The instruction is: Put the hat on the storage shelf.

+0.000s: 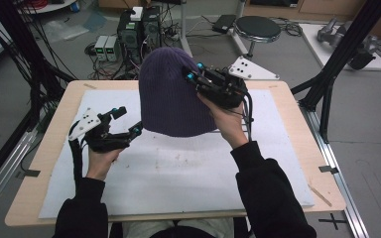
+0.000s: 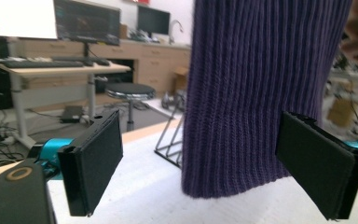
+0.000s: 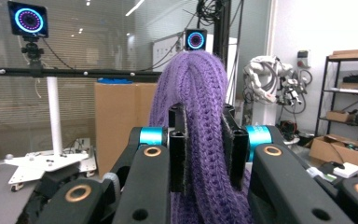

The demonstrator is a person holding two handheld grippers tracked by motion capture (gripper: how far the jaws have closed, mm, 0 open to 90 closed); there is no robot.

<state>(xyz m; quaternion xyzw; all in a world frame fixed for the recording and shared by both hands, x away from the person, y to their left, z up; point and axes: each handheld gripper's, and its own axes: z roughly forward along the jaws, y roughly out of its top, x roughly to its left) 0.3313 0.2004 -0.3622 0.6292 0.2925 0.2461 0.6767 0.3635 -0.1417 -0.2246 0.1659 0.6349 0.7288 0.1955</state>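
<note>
The purple knitted beanie (image 1: pixel 174 94) hangs in the air above the far half of the bench (image 1: pixel 49 148), crown up and open rim down, its lower edge just clear of the white mat (image 1: pixel 188 173) that covers the benchtop. The right gripper (image 1: pixel 192 73) holds it from the 3 o'clock side, near the top, with its jaws clamped together on a fold of the knit; in the right gripper view the ribbed wool bulges up between the 2 black pads (image 3: pixel 179 149) and drapes down over them. The person's right hand (image 1: pixel 228 119) is wrapped around that gripper's body, with the grey 3-cornered plate (image 1: pixel 250 69) sticking out beyond it at 1 o'clock.

The left gripper (image 1: pixel 131 121) sits at the hat's 8 o'clock, low by the rim, its jaws standing wide apart and gripping nothing. In the left gripper view the beanie's ribbed wall and rim hang between the 2 pads (image 2: pixel 93 161), nearer the right-hand one, with a gap on each side. The left hand (image 1: pixel 101 158) rests just above the mat.
</note>
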